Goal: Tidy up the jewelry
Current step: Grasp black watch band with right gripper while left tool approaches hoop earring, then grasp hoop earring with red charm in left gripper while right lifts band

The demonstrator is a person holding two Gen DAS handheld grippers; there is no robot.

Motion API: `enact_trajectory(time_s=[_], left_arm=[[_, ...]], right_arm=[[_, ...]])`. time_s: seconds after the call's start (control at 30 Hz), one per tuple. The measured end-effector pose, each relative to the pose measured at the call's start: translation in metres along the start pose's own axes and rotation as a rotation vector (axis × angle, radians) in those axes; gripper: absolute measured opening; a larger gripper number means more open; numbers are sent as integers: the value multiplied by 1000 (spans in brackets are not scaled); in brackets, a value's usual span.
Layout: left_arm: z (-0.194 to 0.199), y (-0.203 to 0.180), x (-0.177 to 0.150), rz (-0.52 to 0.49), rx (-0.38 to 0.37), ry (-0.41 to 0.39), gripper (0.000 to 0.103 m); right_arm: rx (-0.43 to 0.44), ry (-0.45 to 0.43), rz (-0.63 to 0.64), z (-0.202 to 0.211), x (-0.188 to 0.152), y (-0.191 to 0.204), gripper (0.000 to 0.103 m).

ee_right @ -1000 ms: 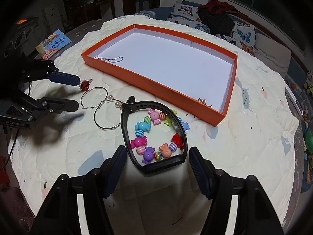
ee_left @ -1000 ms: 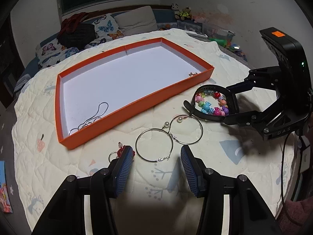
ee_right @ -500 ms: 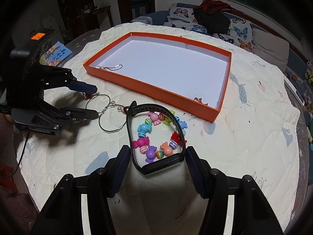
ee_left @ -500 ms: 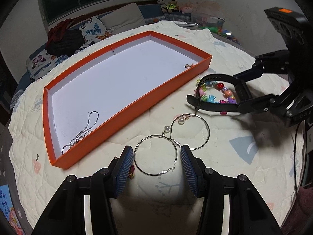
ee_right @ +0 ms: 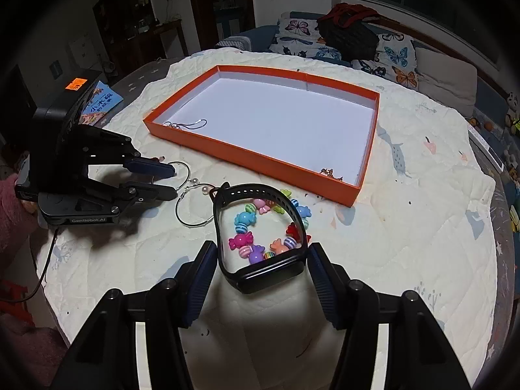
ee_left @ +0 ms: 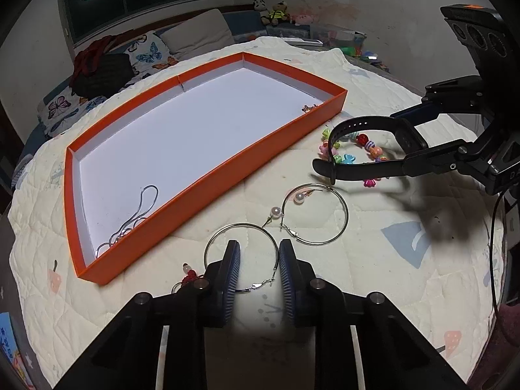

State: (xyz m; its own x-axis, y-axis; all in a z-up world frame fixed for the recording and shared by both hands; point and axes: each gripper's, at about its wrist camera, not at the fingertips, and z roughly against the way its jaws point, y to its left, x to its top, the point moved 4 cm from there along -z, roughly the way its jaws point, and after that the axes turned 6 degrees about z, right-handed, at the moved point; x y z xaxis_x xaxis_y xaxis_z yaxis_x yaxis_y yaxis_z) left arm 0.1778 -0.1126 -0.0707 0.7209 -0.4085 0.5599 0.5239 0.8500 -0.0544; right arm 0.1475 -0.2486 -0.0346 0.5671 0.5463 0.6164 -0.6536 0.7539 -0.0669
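Hoop earring [ee_left: 241, 257] sits between my left tool's [ee_left: 258, 284] parted pads, near rim not yet pinched; I should close gently on the thin wire, then lift toward the orange tray [ee_left: 269, 139]. My right tool [ee_right: 261, 271] brackets the black watch [ee_right: 260, 237], open, over the candy-bead bracelet [ee_right: 260, 227] on the quilted surface [ee_right: 406, 243]. Contact with the watch I cannot confirm.

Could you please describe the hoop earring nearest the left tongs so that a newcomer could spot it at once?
Start at the big orange tray on the quilted cloth. Just outside its long near wall lie two thin silver hoops. The wanted hoop earring is the one whose ring sits between the left tongs; the other hoop lies farther out, toward the black watch band.
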Motion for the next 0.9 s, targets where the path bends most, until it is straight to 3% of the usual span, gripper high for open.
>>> enact_trajectory(time_s=[0.27,0.4,0.47,0.7,0.9], left_arm=[[7,6,-2,48,8,5,29],[13,10,4,65,6,-25,65],[17,11,5,57,14,-44,71],[4,12,7,14,28,-11,69],[-6,13,6,0,0,2,60]], right_arm=[[0,25,6,-3,-4,4,63],[2,52,4,-9,-10,2,64],[0,60,9,-10,-11,2,65],[-5,75,34,-14,-10,3,68],[-24,81,72,-17,-8,7,68]])
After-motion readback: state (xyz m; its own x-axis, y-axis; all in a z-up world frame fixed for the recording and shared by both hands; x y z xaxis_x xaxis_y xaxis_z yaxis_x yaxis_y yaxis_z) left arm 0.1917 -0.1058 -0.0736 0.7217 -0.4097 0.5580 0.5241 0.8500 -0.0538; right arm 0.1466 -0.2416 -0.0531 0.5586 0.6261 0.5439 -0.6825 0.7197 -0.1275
